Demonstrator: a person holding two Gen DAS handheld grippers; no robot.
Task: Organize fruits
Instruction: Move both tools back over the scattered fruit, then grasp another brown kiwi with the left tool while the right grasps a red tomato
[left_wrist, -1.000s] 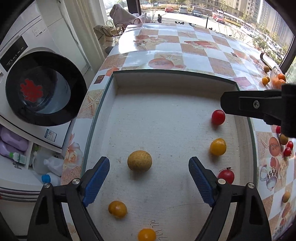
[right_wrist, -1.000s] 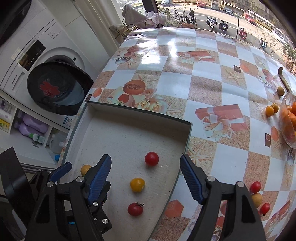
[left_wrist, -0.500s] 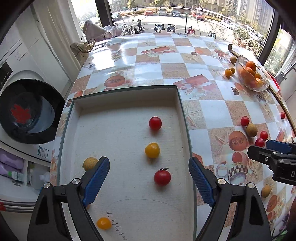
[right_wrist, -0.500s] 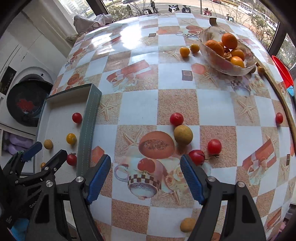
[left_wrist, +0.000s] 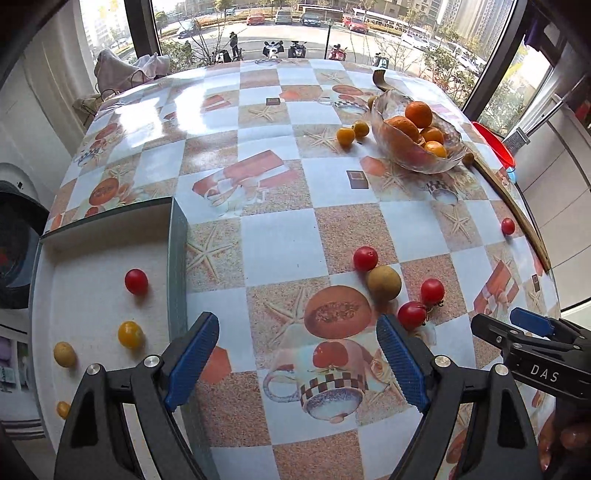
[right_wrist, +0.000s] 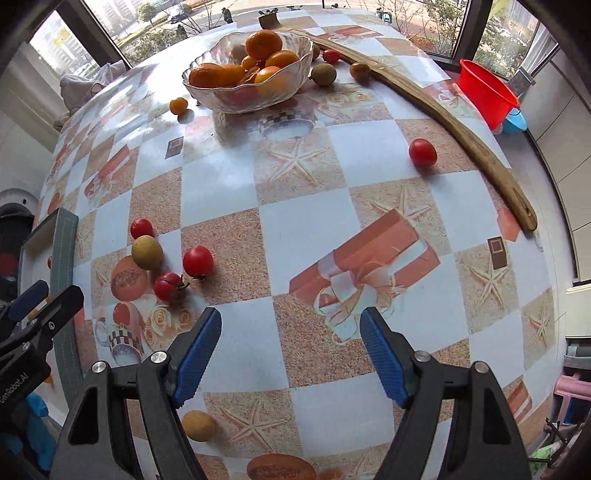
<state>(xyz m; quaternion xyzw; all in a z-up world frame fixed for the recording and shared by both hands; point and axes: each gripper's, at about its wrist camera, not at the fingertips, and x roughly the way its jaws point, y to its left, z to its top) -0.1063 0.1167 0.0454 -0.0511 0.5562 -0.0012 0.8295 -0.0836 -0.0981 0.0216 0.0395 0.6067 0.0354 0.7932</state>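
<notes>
Both hand-held grippers released, empty: left hand-held gripper (left_wrist: 297, 360) above tablecloth (left_wrist: 280, 236) beside tray (left_wrist: 179, 266); right hand-held gripper (right_wrist: 290, 354) hovers over tablecloth.

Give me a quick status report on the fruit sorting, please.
Left tool open, empty. Right tool open, empty. Some fruit in tray; tomato cluster loose on table. Nothing in the way.
</notes>
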